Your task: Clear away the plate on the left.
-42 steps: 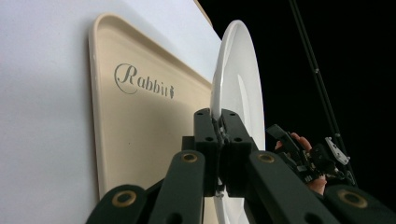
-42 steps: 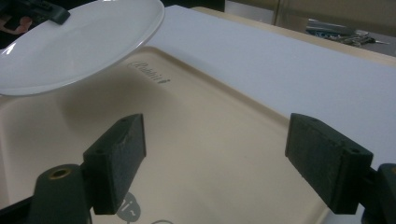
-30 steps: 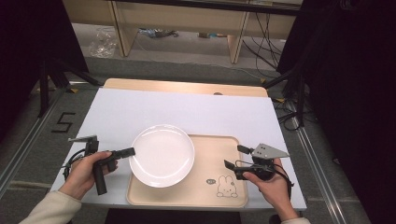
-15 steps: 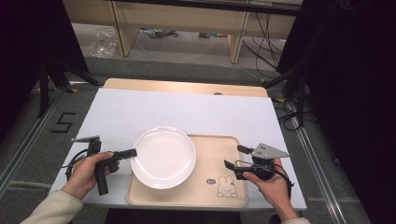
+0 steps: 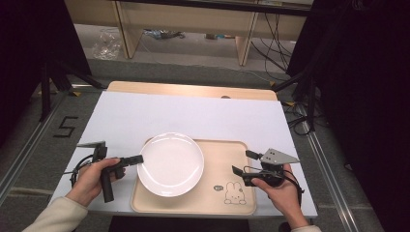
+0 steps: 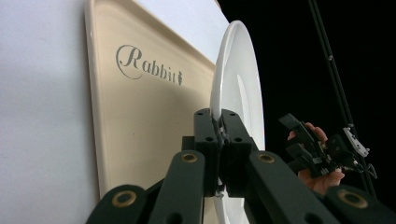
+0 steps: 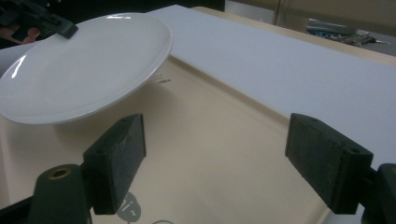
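A round white plate (image 5: pixel 170 164) hangs just above the left half of a beige tray (image 5: pixel 220 164). My left gripper (image 5: pixel 139 159) is shut on the plate's left rim; in the left gripper view the jaws pinch the plate's edge (image 6: pixel 218 122) in front of the tray (image 6: pixel 135 112). My right gripper (image 5: pixel 243 162) stands open at the tray's right edge with nothing between its pads (image 7: pixel 119 156). In the right gripper view the plate (image 7: pixel 79 70) floats over the tray (image 7: pixel 210 158), and the left gripper (image 7: pixel 63 29) clamps its far rim.
The tray lies on a white sheet (image 5: pixel 159 113) that covers a wooden table (image 5: pixel 193 90). A rabbit drawing (image 5: pixel 234 193) marks the tray's near right corner. Black cloth and stands flank the table. A shelf with cables stands behind.
The plate has shifted a little to the right and away over the tray, carried by my left gripper. The right gripper has stayed in place.
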`<state>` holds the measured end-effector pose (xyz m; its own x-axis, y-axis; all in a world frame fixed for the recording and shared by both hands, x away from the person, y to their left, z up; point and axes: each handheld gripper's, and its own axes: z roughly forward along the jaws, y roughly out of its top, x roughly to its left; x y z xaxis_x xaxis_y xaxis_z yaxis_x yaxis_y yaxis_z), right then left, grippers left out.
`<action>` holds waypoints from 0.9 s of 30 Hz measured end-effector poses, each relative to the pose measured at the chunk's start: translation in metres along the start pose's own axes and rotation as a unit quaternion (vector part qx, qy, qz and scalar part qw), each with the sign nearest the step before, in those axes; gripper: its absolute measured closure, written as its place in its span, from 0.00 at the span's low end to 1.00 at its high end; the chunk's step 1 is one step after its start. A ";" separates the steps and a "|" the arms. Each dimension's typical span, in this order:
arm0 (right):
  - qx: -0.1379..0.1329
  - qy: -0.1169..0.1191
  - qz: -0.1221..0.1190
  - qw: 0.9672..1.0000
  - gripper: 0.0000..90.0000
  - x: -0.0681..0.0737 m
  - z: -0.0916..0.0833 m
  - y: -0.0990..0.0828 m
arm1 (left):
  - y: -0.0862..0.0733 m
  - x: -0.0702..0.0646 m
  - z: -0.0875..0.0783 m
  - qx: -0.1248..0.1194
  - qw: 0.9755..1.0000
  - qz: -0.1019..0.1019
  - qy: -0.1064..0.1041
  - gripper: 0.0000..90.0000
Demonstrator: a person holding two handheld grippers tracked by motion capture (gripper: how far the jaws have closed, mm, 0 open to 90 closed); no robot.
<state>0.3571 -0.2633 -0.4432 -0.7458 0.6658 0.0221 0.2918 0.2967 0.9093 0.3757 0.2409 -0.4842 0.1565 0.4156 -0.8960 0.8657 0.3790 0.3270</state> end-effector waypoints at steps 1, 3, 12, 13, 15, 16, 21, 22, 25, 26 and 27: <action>0.000 0.000 0.000 1.000 0.24 0.000 0.000 0.000 | 0.000 0.000 0.000 0.002 1.000 0.002 -0.001 0.96; 0.000 0.000 0.000 1.000 0.24 0.000 0.000 0.000 | 0.000 0.000 0.001 0.004 1.000 0.002 0.004 0.96; -0.001 0.006 0.010 1.000 0.24 0.001 0.001 0.000 | -0.001 0.001 0.004 0.009 1.000 0.001 0.008 0.96; 0.001 0.006 0.009 1.000 0.24 0.001 0.001 0.000 | -0.001 0.000 0.004 0.007 1.000 0.000 0.009 0.96; 0.002 0.006 0.008 1.000 0.24 0.001 0.000 0.000 | -0.001 0.000 0.005 0.008 1.000 0.002 0.010 0.96; 0.001 0.001 0.001 1.000 0.24 0.000 0.000 0.000 | -0.001 0.001 0.005 0.009 1.000 0.004 0.011 0.96; 0.002 0.006 0.010 1.000 0.24 0.001 0.001 0.000 | -0.001 0.002 0.007 0.009 1.000 0.001 0.016 0.96; 0.000 0.005 0.002 1.000 0.24 0.000 0.001 0.000 | -0.001 0.002 0.007 0.010 1.000 0.001 0.016 0.96; -0.001 0.005 0.002 1.000 0.24 0.000 0.001 0.000 | -0.001 0.002 0.008 0.013 1.000 0.000 0.020 0.96; -0.001 0.002 0.000 1.000 0.24 0.000 0.001 0.000 | -0.001 0.002 0.009 0.011 1.000 0.002 0.018 0.96; 0.001 0.002 0.002 1.000 0.24 0.000 0.000 0.000 | -0.001 0.002 0.009 0.011 1.000 0.003 0.018 0.96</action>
<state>0.3571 -0.2628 -0.4435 -0.7479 0.6633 0.0269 0.2949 0.2957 0.9086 0.3794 0.2340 -0.4891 0.1455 0.4478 -0.8822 0.8750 0.3579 0.3260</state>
